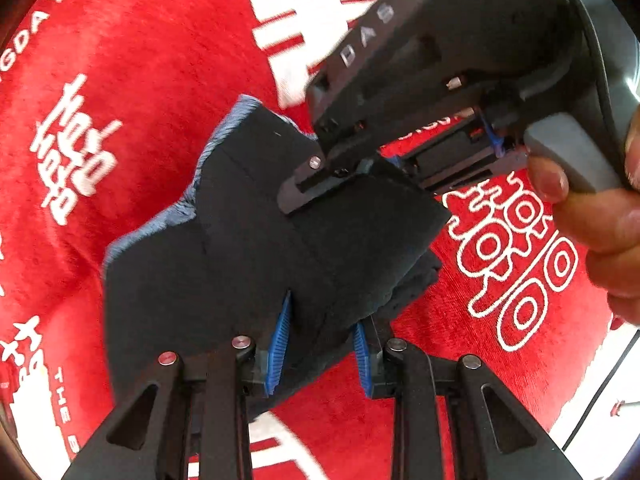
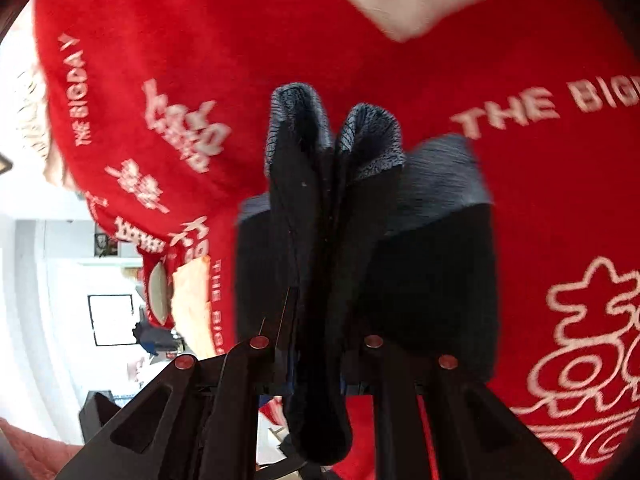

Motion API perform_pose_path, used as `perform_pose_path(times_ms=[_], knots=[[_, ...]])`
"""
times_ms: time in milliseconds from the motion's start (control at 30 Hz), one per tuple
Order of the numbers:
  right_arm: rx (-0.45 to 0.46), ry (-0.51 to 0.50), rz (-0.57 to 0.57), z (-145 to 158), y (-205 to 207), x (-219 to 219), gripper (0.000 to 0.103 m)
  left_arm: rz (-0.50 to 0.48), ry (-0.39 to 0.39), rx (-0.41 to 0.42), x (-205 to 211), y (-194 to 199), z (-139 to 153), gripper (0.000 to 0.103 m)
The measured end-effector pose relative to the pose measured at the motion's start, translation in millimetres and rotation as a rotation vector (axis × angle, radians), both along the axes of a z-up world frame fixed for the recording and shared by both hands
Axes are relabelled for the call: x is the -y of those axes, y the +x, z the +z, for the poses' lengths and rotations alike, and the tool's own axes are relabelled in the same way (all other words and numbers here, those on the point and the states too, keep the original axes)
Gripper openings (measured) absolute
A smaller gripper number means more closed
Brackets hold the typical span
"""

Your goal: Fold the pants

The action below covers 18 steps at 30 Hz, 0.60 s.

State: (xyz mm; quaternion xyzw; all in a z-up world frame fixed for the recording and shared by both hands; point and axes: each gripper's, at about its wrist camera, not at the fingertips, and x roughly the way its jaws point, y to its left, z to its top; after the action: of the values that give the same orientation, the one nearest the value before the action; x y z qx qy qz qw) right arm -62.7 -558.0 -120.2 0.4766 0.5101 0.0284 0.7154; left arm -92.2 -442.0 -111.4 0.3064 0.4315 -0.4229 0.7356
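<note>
The dark navy pants (image 1: 256,248), folded into a thick bundle with grey-blue ribbed cuffs (image 1: 224,136), hang above the red cloth (image 1: 152,60). My left gripper (image 1: 320,352) is shut on the bundle's near edge, blue pads (image 1: 280,344) pressing the fabric. My right gripper (image 1: 344,168) comes in from the upper right and is shut on the far edge. In the right wrist view the pants (image 2: 320,260) fill the gap between the right gripper's (image 2: 316,364) fingers, cuffs (image 2: 372,136) pointing away.
A red cloth with white lettering (image 2: 520,200) covers the surface under both grippers. A bare hand (image 1: 592,208) holds the right gripper's handle. The cloth's edge and a white room (image 2: 80,280) show at the left in the right wrist view.
</note>
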Motion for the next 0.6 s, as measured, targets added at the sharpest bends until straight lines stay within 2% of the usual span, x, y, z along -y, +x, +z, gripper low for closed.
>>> perform_pose_path(times_ms=[100, 200, 233, 267, 300, 433, 467, 533, 600], knots=[[-0.036, 0.017, -0.029, -25.9, -11.7, 14.7, 0.016, -0.005, 0.036, 0.006, 9.8, -8.4, -15.1, 0.029], [-0.035, 0.035, -0.046, -37.4, -18.5, 17.0, 0.017, -0.012, 0.054, 0.029, 10.2, -14.3, -17.7, 0.03], [-0.03, 0.039, -0.048, -38.5, -20.9, 17.9, 0.017, -0.012, 0.057, 0.03, 9.5, -14.4, -16.9, 0.035], [-0.027, 0.038, -0.05, -38.5, -21.7, 17.4, 0.017, -0.007, 0.057, 0.0, 7.2, -11.7, -14.6, 0.047], [-0.027, 0.03, -0.049, -38.4, -21.8, 17.0, 0.018, 0.003, 0.054, -0.024, 5.1, -9.4, -12.4, 0.054], [-0.031, -0.012, -0.042, -35.4, -27.8, 17.3, 0.018, 0.05, 0.035, -0.094, -15.5, 9.1, 6.5, 0.056], [-0.031, -0.025, -0.042, -34.0, -28.4, 15.8, 0.018, 0.061, 0.026, -0.098, -20.2, 14.2, 11.4, 0.066], [-0.051, -0.061, -0.041, -32.9, -27.1, 12.0, 0.018, 0.12, -0.001, -0.039, -34.6, 30.6, 27.3, 0.068], [-0.061, -0.091, -0.045, -27.9, -28.8, 9.3, 0.019, 0.176, -0.026, -0.015, -46.7, 57.0, 42.6, 0.068]])
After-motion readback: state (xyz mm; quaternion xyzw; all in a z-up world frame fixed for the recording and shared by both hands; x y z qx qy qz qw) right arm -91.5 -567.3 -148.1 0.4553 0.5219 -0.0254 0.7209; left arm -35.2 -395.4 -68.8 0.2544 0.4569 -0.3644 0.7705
